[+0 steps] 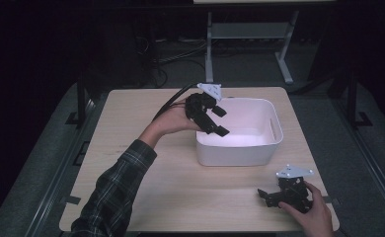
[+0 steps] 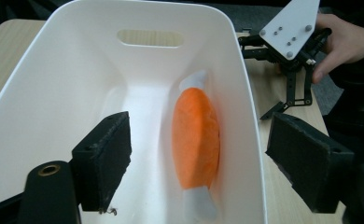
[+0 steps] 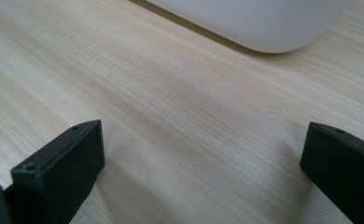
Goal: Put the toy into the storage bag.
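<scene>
The left gripper (image 2: 196, 154) is held with jaws spread wide over the white tub (image 2: 40, 74); an orange-and-white soft object (image 2: 195, 135) is seen lying below between them, untouched. The right gripper (image 3: 203, 163) is likewise held agape above the table (image 3: 171, 93).

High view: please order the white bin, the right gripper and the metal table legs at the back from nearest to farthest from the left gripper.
1. White bin: the left gripper hangs over its left rim.
2. Right gripper: near the table's front right corner.
3. Metal table legs: on the floor beyond the table.
</scene>
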Available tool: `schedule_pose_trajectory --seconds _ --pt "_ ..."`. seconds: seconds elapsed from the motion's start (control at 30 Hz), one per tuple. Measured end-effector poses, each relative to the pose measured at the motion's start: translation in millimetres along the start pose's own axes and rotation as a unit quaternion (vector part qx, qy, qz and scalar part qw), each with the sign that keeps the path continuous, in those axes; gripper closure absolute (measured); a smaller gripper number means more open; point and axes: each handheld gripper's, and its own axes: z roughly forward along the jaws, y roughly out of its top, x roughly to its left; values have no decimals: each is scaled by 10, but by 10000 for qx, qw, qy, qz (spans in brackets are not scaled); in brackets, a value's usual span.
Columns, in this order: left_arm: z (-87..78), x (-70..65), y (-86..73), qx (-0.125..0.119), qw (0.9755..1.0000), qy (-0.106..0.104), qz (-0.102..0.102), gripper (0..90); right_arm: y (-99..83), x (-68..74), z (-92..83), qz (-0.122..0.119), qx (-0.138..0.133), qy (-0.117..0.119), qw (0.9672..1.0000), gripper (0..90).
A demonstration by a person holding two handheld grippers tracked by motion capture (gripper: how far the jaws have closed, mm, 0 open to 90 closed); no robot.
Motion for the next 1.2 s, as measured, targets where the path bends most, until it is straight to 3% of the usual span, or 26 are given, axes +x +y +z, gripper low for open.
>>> schedule_pose_trajectory --seconds 0.17,0.47,0.83,1.2 --pt "-68 -35 -48 27 9996 258 -151 146 0 2 -1 13 6 3 10000 0" --pt "-226 -122 -189 31 9969 707 -333 143 1 0 0 -1 -3 4 10000 0" --pt "-433 -277 -491 -202 9929 1010 -595 147 0 -2 1 -10 -5 -1 10000 0" --pt "-512 -411 -830 -309 9875 1247 -916 150 0 -2 1 -11 -3 -6 10000 0"
